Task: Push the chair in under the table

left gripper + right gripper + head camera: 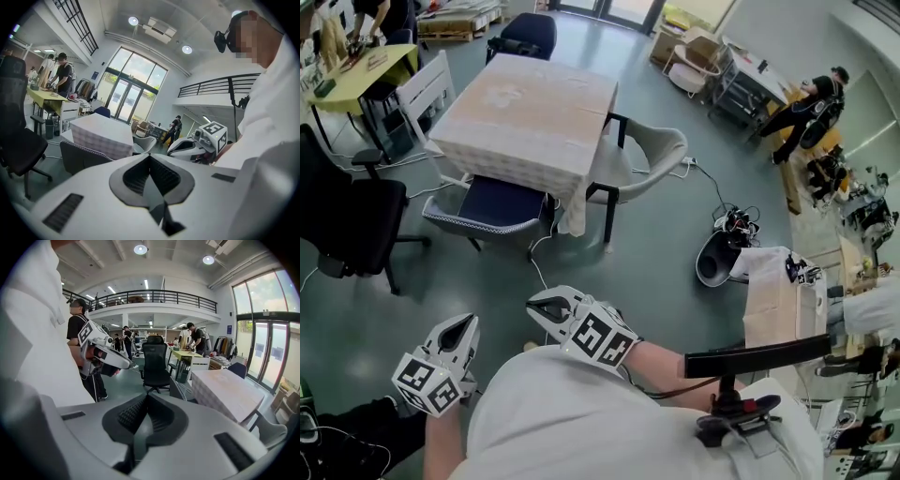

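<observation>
A square table (525, 108) under a pale checked cloth stands ahead of me. On its near side a grey chair with a dark blue seat (492, 206) sticks out partly from under the cloth. A pale shell chair (649, 155) stands angled at the table's right side. Both grippers hang close to my body, well short of the chairs. My left gripper (467, 326) is shut and holds nothing. My right gripper (542, 306) is likewise shut and empty. The left gripper view shows shut jaws (150, 158) with the table (101, 133) beyond. The right gripper view shows shut jaws (147, 398) and the table (225, 392).
A black office chair (347, 225) stands on the left. A blue chair (528, 33) is at the table's far side. Cables (712, 192) cross the floor to a dark rounded device (717, 258). A cardboard box (776, 300) lies right. People work at a yellow table (356, 75).
</observation>
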`<action>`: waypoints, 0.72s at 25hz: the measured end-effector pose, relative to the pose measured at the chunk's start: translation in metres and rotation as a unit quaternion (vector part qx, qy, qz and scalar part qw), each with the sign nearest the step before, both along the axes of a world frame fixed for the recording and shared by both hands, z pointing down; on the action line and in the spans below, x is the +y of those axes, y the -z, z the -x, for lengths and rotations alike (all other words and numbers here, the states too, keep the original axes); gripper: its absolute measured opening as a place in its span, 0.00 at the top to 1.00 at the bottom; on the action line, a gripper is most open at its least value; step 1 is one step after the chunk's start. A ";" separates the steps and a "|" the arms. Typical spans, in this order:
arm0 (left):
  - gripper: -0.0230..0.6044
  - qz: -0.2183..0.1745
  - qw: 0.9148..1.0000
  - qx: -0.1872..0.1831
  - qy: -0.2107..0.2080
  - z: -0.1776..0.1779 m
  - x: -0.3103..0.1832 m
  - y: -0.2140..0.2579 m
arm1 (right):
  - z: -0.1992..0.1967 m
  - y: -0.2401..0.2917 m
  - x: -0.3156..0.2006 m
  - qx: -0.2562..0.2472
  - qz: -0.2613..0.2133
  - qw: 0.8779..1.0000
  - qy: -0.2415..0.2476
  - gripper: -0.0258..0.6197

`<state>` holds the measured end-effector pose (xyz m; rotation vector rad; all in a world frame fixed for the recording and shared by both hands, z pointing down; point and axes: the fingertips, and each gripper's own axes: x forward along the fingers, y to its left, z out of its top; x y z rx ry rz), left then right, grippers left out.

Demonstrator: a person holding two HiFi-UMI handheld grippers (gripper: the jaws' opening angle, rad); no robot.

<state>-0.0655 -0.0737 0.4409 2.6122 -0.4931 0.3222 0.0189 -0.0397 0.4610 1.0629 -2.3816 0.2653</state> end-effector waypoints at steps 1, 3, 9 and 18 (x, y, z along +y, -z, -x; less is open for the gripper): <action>0.95 0.000 1.000 0.001 -0.001 0.000 -0.001 0.000 | 0.000 0.000 0.000 0.004 -0.001 1.000 -0.001 0.94; 0.95 -0.002 1.000 0.002 -0.007 0.000 0.000 0.001 | 0.002 0.002 -0.001 0.006 -0.004 1.000 -0.002 0.94; 0.95 0.004 1.000 0.001 -0.009 0.004 -0.002 -0.005 | 0.007 0.000 0.000 0.006 -0.001 1.000 -0.005 0.94; 0.95 0.005 1.000 0.000 -0.011 0.007 -0.001 -0.006 | 0.009 0.001 0.001 0.007 -0.003 1.000 -0.008 0.94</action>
